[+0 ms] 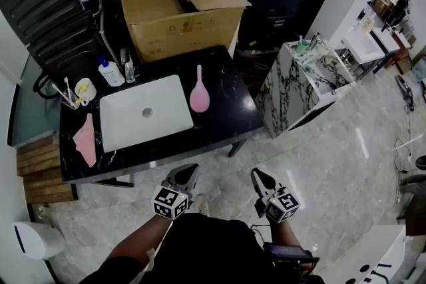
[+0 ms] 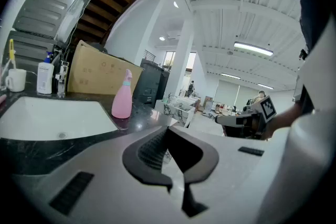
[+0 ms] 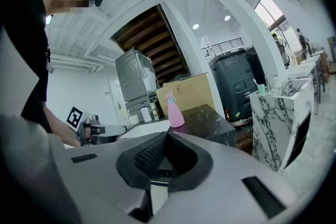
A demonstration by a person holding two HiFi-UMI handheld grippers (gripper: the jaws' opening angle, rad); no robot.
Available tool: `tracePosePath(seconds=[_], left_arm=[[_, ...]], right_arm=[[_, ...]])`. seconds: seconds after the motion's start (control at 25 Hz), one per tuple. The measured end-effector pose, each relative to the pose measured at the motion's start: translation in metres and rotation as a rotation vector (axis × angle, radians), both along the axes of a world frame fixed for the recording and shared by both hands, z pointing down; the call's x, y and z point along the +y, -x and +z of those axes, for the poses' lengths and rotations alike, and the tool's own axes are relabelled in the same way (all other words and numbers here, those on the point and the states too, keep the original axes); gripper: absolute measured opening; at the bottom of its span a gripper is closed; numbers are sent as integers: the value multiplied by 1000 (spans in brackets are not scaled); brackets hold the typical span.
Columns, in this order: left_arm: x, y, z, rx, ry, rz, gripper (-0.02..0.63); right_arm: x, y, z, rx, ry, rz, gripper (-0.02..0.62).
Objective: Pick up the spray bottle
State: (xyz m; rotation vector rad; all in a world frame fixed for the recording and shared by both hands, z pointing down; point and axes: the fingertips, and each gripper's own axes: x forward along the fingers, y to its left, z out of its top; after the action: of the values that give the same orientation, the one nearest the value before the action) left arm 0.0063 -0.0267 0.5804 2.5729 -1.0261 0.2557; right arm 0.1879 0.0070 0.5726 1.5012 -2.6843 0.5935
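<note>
Black table holds, from the left, a pink cloth, a white laptop and the pink spray bottle, which stands upright just beside the laptop. Nearer the person, apart from the table, the left gripper is closed tight with nothing in it. The right gripper is closed and empty too.

Pale polished marble-tile floor; glossy black rectangular table; white black-veined marble counter; white ribbed ceiling.
</note>
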Motion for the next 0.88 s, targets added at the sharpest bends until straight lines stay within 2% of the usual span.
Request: tracePosePath(seconds=[0.32, 0.6, 0.88], left_arm=[[57, -26, -2, -3, 5, 6, 8], [106, -26, -8, -20, 4, -47, 8], [146, -21, -13, -32, -12, -100, 8]], right_arm=[[58, -20, 8, -4, 10, -17, 26], [92, -21, -2, -59, -25, -57, 26], [126, -25, -2, -47, -40, -76, 26]])
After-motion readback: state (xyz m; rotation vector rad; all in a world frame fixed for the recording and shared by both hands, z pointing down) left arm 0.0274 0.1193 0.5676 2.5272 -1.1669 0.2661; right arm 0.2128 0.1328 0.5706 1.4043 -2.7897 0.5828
